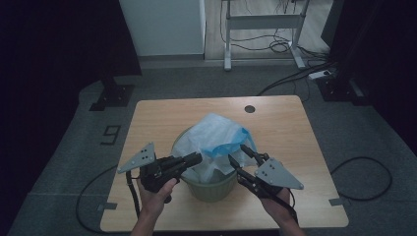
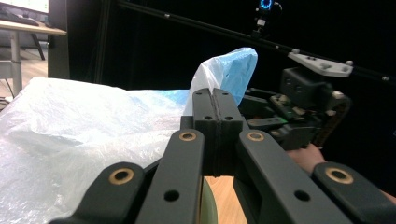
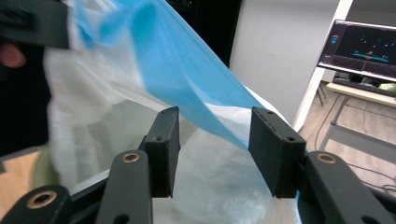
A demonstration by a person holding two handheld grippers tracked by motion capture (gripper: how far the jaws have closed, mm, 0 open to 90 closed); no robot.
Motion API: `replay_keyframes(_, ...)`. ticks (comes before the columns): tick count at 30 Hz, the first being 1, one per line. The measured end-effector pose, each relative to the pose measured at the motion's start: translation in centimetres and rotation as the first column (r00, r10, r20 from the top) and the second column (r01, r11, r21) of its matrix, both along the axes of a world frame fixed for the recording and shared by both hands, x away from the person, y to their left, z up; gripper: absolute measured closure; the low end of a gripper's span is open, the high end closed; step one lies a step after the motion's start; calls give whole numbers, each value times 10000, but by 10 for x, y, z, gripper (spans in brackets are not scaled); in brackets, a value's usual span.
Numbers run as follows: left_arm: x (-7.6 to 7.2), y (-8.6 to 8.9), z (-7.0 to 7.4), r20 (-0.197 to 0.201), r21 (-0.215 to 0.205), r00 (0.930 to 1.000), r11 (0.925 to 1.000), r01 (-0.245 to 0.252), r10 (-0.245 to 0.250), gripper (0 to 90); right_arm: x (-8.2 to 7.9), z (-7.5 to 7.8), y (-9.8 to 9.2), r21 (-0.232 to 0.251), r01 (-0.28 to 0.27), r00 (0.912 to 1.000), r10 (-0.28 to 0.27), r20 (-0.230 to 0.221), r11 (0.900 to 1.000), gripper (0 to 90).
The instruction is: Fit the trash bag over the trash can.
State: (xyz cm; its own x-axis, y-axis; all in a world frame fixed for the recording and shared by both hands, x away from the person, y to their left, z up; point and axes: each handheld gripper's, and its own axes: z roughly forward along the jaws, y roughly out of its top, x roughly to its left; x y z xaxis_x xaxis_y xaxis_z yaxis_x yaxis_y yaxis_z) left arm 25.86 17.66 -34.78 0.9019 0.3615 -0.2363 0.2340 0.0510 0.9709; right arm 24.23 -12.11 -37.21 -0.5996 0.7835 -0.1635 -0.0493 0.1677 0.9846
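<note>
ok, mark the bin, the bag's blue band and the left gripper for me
bin point(image 1: 212, 189): high view, green front wall below the bag.
blue band point(image 1: 223, 149): high view, middle of the bag's blue edge strip.
left gripper point(image 2: 218, 122): left gripper view, seam where its closed pads meet.

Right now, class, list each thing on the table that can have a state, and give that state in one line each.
Left gripper: jaws shut, at the bag's edge; whether film is pinched, unclear.
Right gripper: jaws apart, blue bag edge running between them, pads not pressing.
Bag: white and blue plastic, puffed up above the bin, not yet spread over the rim.
Bin: upright on the table, bag inside.
</note>
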Motion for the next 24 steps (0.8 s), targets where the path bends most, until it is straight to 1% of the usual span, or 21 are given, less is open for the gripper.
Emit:
replay_keyframes(1,0,0,0,0,0,10000,10000,0,0,896,2,0,1,-8,-123,9999,123,-61,9999,520)
replay_keyframes(2,-1,2,0,-53,-136,10000,9999,22,-23,896,4,0,3,-54,-188,9998,188,-87,9998,520)
replay_keyframes(3,-1,3,0,-74,-182,10000,9998,23,-24,896,6,0,5,-109,-266,9996,265,-86,9996,525)
replay_keyframes(4,-1,3,0,-74,-182,10000,9998,23,-24,896,7,0,7,-149,-379,9993,378,-77,9992,547)
replay_keyframes(5,0,4,0,-83,-236,10000,9997,18,-20,896,7,0,7,-149,-379,9993,378,-77,9992,547)
replay_keyframes(6,-1,6,0,-116,-344,9999,9994,35,-39,896,7,0,10,-182,-470,9989,469,-38,9987,633)
replay_keyframes(11,-2,9,-1,-189,-566,9998,9984,56,-67,895,8,-1,12,-44,-531,9984,530,-174,9986,846)
replay_keyframes(13,-4,10,-3,-222,-573,9997,9983,79,-92,894,8,-2,12,32,-552,9983,553,-159,9985,882)
replay_keyframes(15,-5,10,-3,-243,-572,9996,9983,124,-138,877,6,-4,11,81,-544,9985,545,-76,9985,887)
replay_keyframes(16,-5,10,-3,-243,-572,9996,9983,124,-138,837,6,-4,11,81,-544,9985,545,-76,9985,887)
replay_keyframes(17,-6,11,-3,-322,-630,9992,9978,196,-217,837,6,-4,11,74,-537,9986,537,-22,9985,887)
replay_keyframes(18,-6,13,-2,-371,-647,9989,9975,270,-294,770,5,-5,10,54,-569,9984,569,23,9984,888)
replay_keyframes(19,-6,15,0,-402,-671,9987,9973,286,-313,636,4,-5,9,14,-575,9983,575,42,9983,888)
replay_keyframes(20,-6,20,6,-329,-669,9990,9974,283,-305,590,4,-7,7,-77,-633,9980,634,62,9980,888)
replay_keyframes(21,-6,20,6,-329,-669,9990,9974,283,-305,551,4,-7,7,-77,-633,9980,634,62,9980,888)
replay_keyframes(22,-4,24,14,-292,-557,9995,9984,128,-144,517,5,-8,4,-111,-649,9979,649,50,9978,888)
replay_keyframes(23,-2,24,20,-348,-463,9993,9988,153,-169,490,5,-8,3,-130,-660,9978,660,31,9977,888)
replay_keyframes(24,-2,24,20,-348,-463,9993,9988,153,-169,466,5,-8,3,-130,-660,9978,660,31,9977,888)
